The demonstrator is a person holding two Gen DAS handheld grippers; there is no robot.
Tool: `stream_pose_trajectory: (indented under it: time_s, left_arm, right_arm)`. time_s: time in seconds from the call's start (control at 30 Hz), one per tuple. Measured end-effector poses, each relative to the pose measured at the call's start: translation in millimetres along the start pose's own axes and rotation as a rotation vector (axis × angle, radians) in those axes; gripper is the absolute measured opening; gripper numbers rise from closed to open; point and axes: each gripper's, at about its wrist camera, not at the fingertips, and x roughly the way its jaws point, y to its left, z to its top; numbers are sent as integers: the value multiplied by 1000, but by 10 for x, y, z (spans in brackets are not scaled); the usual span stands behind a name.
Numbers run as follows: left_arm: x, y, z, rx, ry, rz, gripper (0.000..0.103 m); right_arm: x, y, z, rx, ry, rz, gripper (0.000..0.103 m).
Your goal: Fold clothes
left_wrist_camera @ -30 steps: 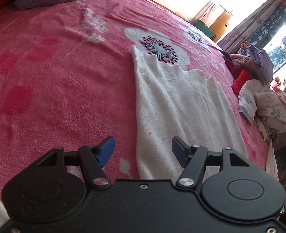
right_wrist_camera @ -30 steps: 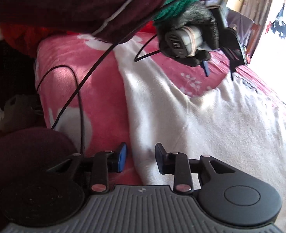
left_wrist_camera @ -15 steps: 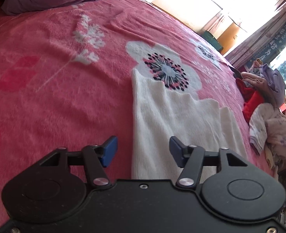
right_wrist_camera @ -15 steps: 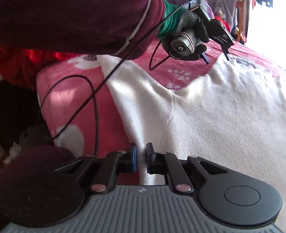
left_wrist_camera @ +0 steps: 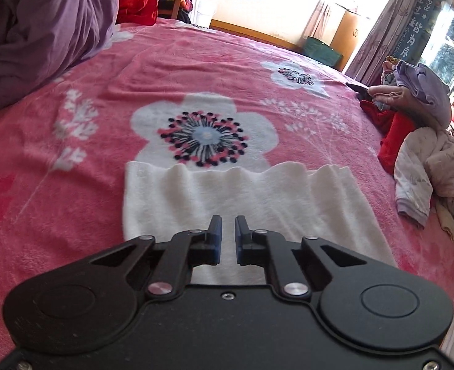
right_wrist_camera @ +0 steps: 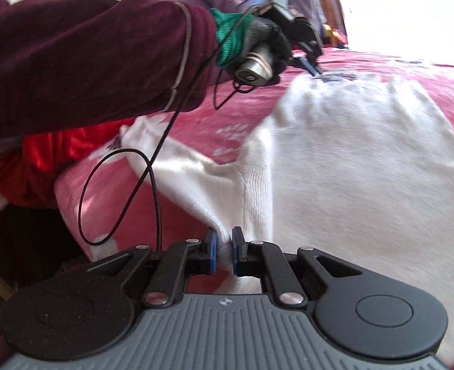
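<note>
A white knit garment (left_wrist_camera: 257, 197) lies spread on a pink flowered blanket (left_wrist_camera: 73, 117). My left gripper (left_wrist_camera: 228, 231) sits low over its middle, the jaws drawn in to a narrow gap with white cloth between them. In the right wrist view the same left gripper (right_wrist_camera: 314, 69), held by a gloved hand (right_wrist_camera: 267, 46), touches the far part of the garment (right_wrist_camera: 350, 160). My right gripper (right_wrist_camera: 224, 246) is shut on a bunched fold where the sleeve (right_wrist_camera: 180, 160) meets the body, at the near edge of the bed.
A pile of loose clothes (left_wrist_camera: 427, 154) lies at the bed's right edge. A purple duvet (left_wrist_camera: 42, 30) is heaped at the far left. A maroon sleeve (right_wrist_camera: 88, 61) and a black cable (right_wrist_camera: 82, 200) cross above the bed's corner, and red cloth (right_wrist_camera: 42, 154) hangs there.
The left gripper has swung to face across the garment and closed from wide open to a narrow gap. The right gripper has closed on the cloth and pulled it up into a fold.
</note>
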Motion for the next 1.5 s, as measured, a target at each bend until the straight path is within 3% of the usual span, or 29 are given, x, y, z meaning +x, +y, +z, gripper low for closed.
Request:
stream_pose_trajectory:
  time_s: [0.13,0.23,0.4,0.53,0.57,0.63,0.83,1.0,1.07,1.1,1.17,1.23,1.37,1.5]
  left_arm:
    - [-25,-23,71,-22,-32,93,8]
    - [-28,254,39,-97,-10,132,60]
    - [-65,708,-62,-203,-6,153,59]
    - [9,869,-126,-280,8,53,55]
    - [31,894,-139,-293,13,25,39]
    - [60,813,-142,-235,22,43,1]
    - [-2,385,30,-146,-28,6,1]
    - [186,-68,111,-58,7,37,1]
    - [311,-198,66,-52,32,14,2]
    - [366,-242,33,-57,47,-36,7]
    - [392,-321,-22,-45,60,-65,37]
    - [336,-388,-65,-23,47,-79,38]
    - [-172,-296,-154,1,-14,-110,39]
    - [-774,-75,-540,12,14,-143,42]
  right_arm:
    - [-15,-166,-55,64,4,-1,11]
    - [23,-190,-77,71,6,16,11]
    - [6,-267,-66,89,-3,31,11]
    - [-11,-315,-82,116,-10,34,11]
    - [-15,-327,-86,123,-12,34,11]
    - [-23,-350,-95,137,-16,36,11]
    - [-76,-466,-125,205,-28,40,11]
    - [-122,-666,-199,318,-14,40,11]
    - [-120,-745,-242,365,-2,39,11]
    - [-123,-779,-269,388,6,36,11]
    - [-130,-844,-328,434,21,31,11]
    - [-145,-890,-360,451,29,25,11]
    - [-159,-911,-378,450,30,10,12]
    - [-147,-856,-374,418,28,-5,13]
